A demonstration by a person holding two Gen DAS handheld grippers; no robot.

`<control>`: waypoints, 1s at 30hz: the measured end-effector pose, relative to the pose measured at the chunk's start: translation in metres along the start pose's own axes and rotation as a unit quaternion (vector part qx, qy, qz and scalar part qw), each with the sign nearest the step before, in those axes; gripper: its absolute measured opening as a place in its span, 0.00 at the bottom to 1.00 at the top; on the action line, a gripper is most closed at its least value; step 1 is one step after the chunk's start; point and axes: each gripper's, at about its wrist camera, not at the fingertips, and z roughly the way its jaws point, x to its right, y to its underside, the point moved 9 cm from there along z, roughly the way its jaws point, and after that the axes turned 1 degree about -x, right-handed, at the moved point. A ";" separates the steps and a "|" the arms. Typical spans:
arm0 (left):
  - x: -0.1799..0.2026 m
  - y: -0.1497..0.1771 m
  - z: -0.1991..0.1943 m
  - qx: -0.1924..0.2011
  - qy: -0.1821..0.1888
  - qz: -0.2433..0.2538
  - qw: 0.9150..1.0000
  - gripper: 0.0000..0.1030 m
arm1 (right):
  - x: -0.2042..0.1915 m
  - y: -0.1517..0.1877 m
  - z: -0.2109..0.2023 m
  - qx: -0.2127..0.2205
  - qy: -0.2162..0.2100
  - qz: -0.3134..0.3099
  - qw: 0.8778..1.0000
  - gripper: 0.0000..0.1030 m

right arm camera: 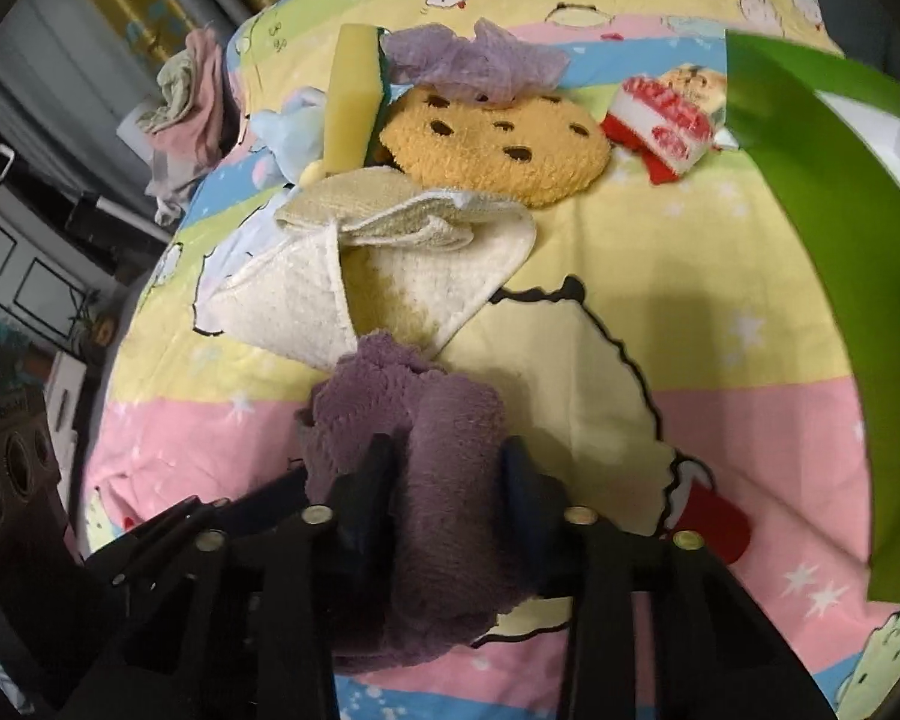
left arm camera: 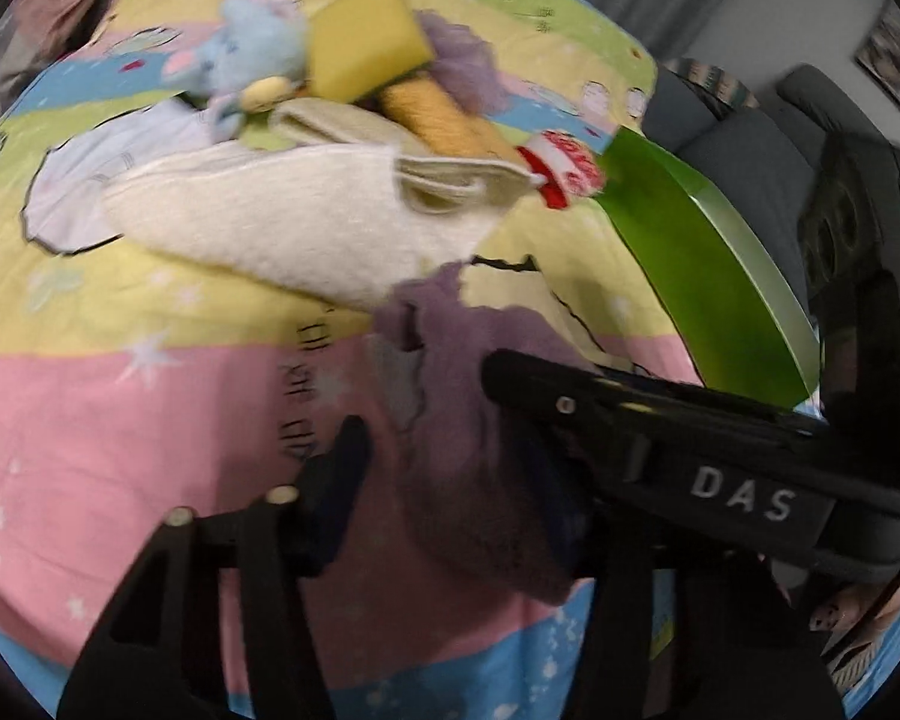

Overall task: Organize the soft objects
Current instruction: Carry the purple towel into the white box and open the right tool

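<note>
Right wrist view, left to right: a heap of crumpled clothes (right arm camera: 186, 90) sits off the bed's far left corner; on the cartoon-print bedsheet (right arm camera: 720, 360) lie a pale blue plush (right arm camera: 288, 132), a yellow sponge (right arm camera: 351, 99) standing on edge, a lilac mesh pouf (right arm camera: 474, 57) atop a cookie-shaped plush (right arm camera: 498, 147), a red-and-white plush (right arm camera: 660, 123), and a green bin (right arm camera: 840, 240) at the right edge. Nearer, a folded cream towel (right arm camera: 390, 264) touches the purple towel (right arm camera: 414, 438). The right tool (right arm camera: 447, 465) is narrowed onto a bunched fold of the purple towel, pads pressing both sides. Left wrist view: the left tool (left arm camera: 450, 468) straddles the same towel (left arm camera: 450, 420), partly closed; blur hides whether its pads grip. The right tool (left arm camera: 660, 432) crosses in from the right.
</note>
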 end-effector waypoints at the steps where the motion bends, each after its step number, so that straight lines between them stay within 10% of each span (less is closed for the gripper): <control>1: 0.004 -0.002 0.000 0.007 0.002 0.008 1.000 0.35 | 0.000 -0.002 -0.003 0.005 -0.003 -0.001 1.000 0.25; 4: 0.018 -0.013 -0.004 0.024 0.029 0.018 0.999 0.21 | -0.001 -0.011 -0.020 0.033 -0.005 -0.011 0.999 0.23; 15: 0.112 -0.078 -0.031 0.115 0.039 0.105 0.987 0.21 | 0.028 -0.059 -0.118 0.181 0.033 -0.003 0.983 0.23; 30: 0.222 -0.095 0.017 0.106 0.016 0.222 0.969 0.21 | 0.157 -0.065 -0.181 0.262 0.005 0.140 0.955 0.24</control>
